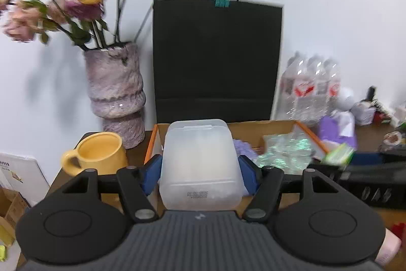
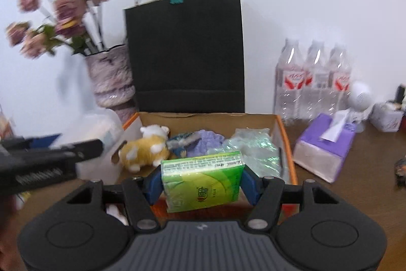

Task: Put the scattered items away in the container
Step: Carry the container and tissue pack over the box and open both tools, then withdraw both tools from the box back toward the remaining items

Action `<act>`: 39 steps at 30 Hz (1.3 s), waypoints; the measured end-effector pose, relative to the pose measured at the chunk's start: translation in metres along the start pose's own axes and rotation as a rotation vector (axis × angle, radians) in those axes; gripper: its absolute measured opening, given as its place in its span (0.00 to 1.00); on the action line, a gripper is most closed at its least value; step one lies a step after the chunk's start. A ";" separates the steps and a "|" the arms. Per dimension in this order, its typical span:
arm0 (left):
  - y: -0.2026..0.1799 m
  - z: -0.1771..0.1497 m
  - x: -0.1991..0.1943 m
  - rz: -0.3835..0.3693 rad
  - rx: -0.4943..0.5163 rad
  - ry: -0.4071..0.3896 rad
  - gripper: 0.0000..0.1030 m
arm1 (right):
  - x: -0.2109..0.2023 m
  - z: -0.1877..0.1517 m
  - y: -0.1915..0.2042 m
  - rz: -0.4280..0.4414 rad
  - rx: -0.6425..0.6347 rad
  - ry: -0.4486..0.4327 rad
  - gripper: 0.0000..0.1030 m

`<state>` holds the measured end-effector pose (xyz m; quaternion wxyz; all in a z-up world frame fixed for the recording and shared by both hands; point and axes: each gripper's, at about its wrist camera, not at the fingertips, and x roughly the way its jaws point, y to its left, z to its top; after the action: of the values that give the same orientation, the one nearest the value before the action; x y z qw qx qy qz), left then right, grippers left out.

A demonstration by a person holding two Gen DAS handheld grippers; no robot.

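My left gripper (image 1: 200,169) is shut on a translucent white plastic box (image 1: 200,164), held at the near left edge of the open cardboard box (image 1: 258,125). My right gripper (image 2: 203,182) is shut on a green tissue pack (image 2: 203,182), held over the near side of the cardboard box (image 2: 286,144). Inside the box lie a yellow-and-white plush toy (image 2: 144,147), a purple knitted item (image 2: 203,141) and a shiny clear bag (image 2: 251,146). The right gripper with the green pack also shows at the right of the left wrist view (image 1: 340,154).
A black paper bag (image 1: 215,60) stands behind the box. A pink vase with flowers (image 1: 114,93) and a yellow mug (image 1: 99,154) are on the left. Water bottles (image 2: 312,78), a purple tissue box (image 2: 324,146) and small items stand on the right of the wooden table (image 2: 355,184).
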<state>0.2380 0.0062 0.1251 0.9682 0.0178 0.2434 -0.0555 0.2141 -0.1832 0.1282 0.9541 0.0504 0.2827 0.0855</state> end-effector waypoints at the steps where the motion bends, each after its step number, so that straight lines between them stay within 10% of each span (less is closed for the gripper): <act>1: 0.001 0.004 0.014 0.005 -0.005 0.017 0.64 | 0.013 0.008 -0.002 -0.010 0.022 0.021 0.59; 12: 0.015 0.005 0.084 0.036 -0.115 0.200 0.79 | 0.115 0.026 -0.015 -0.057 0.104 0.273 0.71; 39: 0.011 0.003 0.030 -0.037 -0.042 0.391 0.90 | 0.067 0.021 -0.006 -0.108 0.040 0.512 0.85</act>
<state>0.2667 0.0140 0.1135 0.9014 0.0034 0.4282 -0.0635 0.2820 -0.1774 0.1087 0.8535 0.0311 0.5187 0.0388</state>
